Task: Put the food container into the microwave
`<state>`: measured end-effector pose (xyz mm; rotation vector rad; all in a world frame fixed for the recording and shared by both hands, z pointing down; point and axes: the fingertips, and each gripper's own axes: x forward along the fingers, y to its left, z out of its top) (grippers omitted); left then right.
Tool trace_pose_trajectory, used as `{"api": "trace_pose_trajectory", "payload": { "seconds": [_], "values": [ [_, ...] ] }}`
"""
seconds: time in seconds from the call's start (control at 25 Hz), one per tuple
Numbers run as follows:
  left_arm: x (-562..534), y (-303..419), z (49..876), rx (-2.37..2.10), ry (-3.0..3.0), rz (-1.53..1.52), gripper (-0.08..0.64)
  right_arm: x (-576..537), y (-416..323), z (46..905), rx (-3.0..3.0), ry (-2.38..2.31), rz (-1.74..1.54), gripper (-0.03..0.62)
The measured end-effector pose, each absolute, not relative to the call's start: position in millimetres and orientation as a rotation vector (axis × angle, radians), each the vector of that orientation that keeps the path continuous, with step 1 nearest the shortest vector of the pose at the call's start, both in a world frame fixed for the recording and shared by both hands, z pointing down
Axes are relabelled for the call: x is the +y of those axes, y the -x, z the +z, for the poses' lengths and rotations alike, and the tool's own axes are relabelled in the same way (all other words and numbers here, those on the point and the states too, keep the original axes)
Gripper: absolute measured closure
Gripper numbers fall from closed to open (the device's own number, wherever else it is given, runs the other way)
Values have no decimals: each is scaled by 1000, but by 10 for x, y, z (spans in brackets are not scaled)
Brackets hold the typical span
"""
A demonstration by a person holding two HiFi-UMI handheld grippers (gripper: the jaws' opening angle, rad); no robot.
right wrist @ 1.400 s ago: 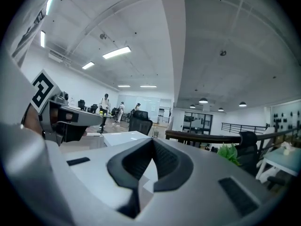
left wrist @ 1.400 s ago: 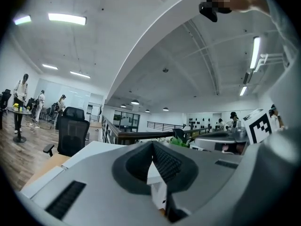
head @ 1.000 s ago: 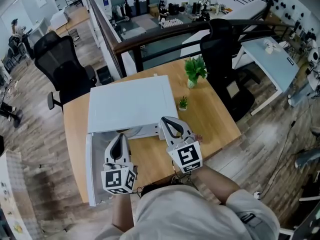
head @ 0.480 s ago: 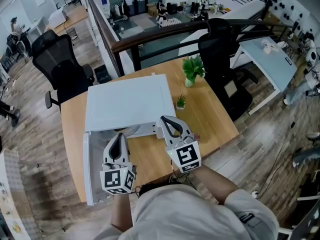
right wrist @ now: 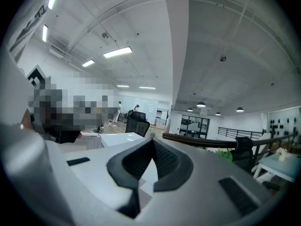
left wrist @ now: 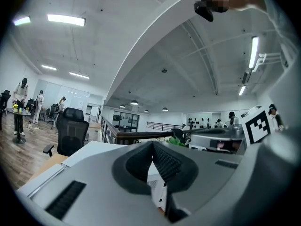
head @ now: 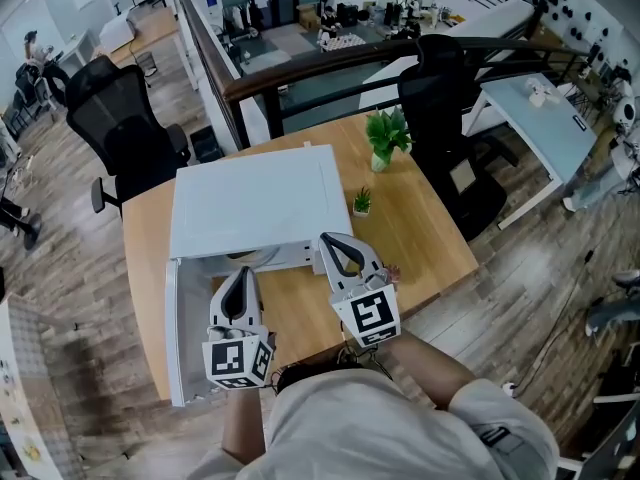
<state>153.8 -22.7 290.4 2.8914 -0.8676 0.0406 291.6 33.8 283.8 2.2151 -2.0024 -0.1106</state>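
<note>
Both grippers are held low over the near edge of the surface (head: 420, 230), each with its marker cube toward the person. The left gripper (head: 241, 272) has its fingers (left wrist: 138, 163) closed tip to tip with nothing between them, and the right gripper (head: 326, 239) likewise has its fingers (right wrist: 165, 163) pressed together and empty. Just left of the left fingers, the white door (head: 188, 333) of the microwave (head: 255, 200) stands swung open toward the person. Just beyond the left fingers lies the open mouth of the microwave, where a pale rounded shape (head: 256, 258) shows. It may be the food container, though too little of it is visible to be sure. The right fingers point at the microwave's front right corner and stand just beside it. Beyond and to the right of the right fingers, a small potted plant (head: 362, 204) stands on the surface beside the microwave. A larger green plant (head: 388, 136) stands farther on, near the far edge. Past the surface are a black office chair (head: 445, 98) to the right, another chair (head: 125, 128) to the left, and a dark railing (head: 330, 68) between them.
</note>
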Motion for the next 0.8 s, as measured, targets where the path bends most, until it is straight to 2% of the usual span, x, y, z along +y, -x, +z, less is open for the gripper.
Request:
{"api": "trace_pose_trajectory", "payload": {
  "seconds": [0.8],
  "values": [
    [-150, -1646, 2966, -818, -2894, 60, 548, 436, -2981, 2859, -1978, -2218, -103, 589]
  ]
}}
